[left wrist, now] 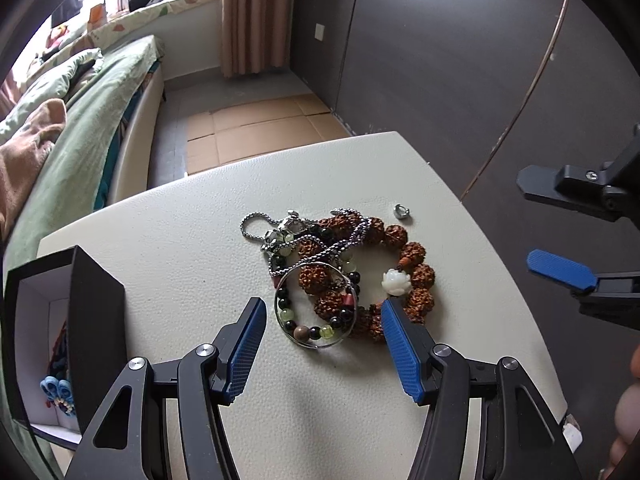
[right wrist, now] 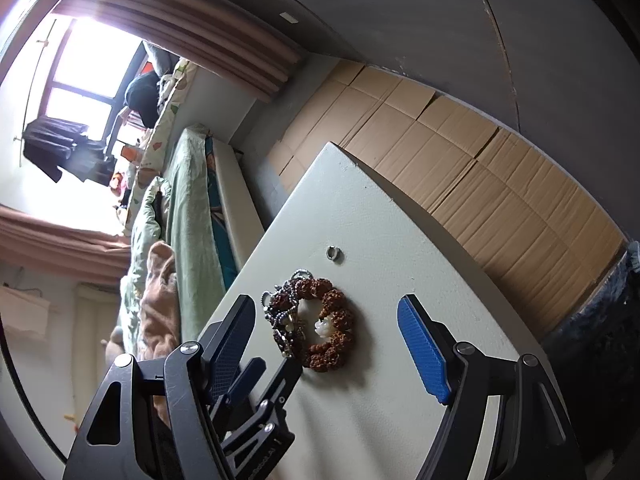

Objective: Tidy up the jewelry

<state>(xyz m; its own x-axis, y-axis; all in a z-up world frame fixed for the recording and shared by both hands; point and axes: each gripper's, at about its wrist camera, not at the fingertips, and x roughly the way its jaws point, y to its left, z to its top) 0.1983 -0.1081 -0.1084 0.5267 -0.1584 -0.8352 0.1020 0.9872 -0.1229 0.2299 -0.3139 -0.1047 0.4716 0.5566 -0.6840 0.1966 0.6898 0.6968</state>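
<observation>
Ahead of the left gripper [left wrist: 323, 322] the tangled jewelry pile [left wrist: 336, 268] blocks the counter [left wrist: 192, 248]. A black box [left wrist: 94, 320] stands left of it. Bare counter lies beneath.

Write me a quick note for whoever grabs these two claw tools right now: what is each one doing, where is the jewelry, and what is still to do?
Left gripper: jaws open, nothing held, poised low over the near edge of the jewelry pile.
Right gripper: jaws open, empty, off to the right of the pile.
Pile on the table: brown bead bracelet with a white flower bead, glass-bead bracelet, thin bangle, silver chain, all tangled. A small ring lies apart, beyond the pile.
Black box at the left, open, with some pieces already inside.
Left: untangle the pile and sort it and the ring.
</observation>
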